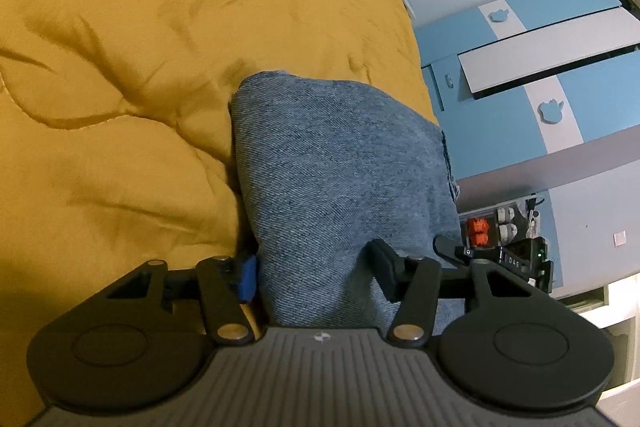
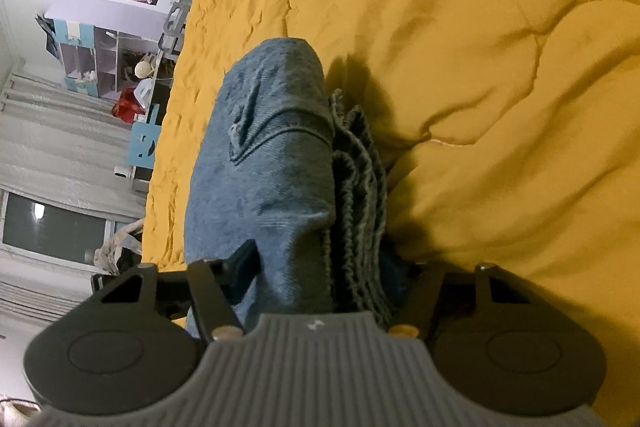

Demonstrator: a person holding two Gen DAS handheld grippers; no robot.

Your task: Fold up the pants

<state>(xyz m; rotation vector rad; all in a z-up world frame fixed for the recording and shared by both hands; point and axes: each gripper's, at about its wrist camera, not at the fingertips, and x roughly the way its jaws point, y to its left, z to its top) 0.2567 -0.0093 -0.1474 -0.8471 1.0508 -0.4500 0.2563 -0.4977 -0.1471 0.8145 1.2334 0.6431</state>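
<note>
The blue denim pants (image 1: 340, 167) are bunched into a thick folded bundle, held over the yellow quilt (image 1: 140, 47). My left gripper (image 1: 314, 267) is shut on one end of the bundle, denim pressed between its two fingers. In the right wrist view the pants (image 2: 272, 167) show several stacked folded layers with seams along the right side. My right gripper (image 2: 324, 267) is shut on this end of the bundle, its right finger hidden behind the cloth.
The yellow quilt (image 2: 480, 67) covers the bed. A blue and white wardrobe (image 1: 540, 87) stands beside the bed. Shelves (image 2: 100, 47), a window with grey curtains (image 2: 52, 163) and clutter lie past the bed's other side.
</note>
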